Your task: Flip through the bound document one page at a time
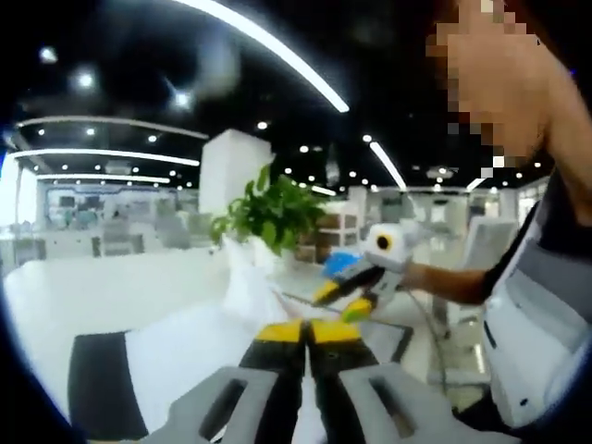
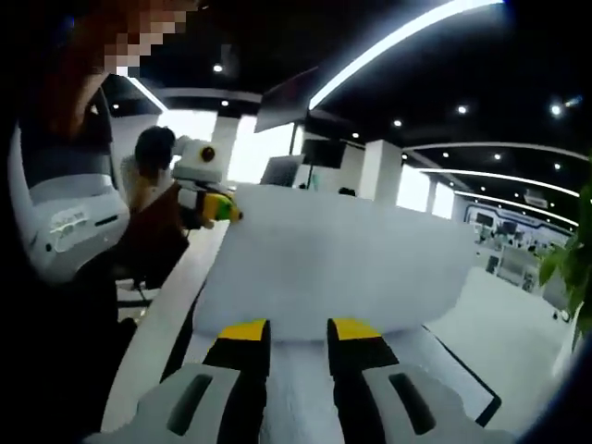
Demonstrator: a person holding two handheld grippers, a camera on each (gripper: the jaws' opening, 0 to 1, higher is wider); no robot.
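Bound document [image 2: 305,370] lies open on white table [image 2: 499,324], black cover edges at sides. One white page [image 2: 342,268] raised, curved upward, standing over document. Left gripper [image 2: 227,209] pinches page at its upper corner, jaws pressed together on it. Right gripper [image 2: 298,338] low over document, yellow-tipped jaws spread, holding nothing. Green plant [image 1: 268,215] behind table.

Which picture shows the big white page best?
The right gripper view: the lifted page stands broad, facing the camera. In the left gripper view it shows edge-on, a thin white sliver beside the plant.
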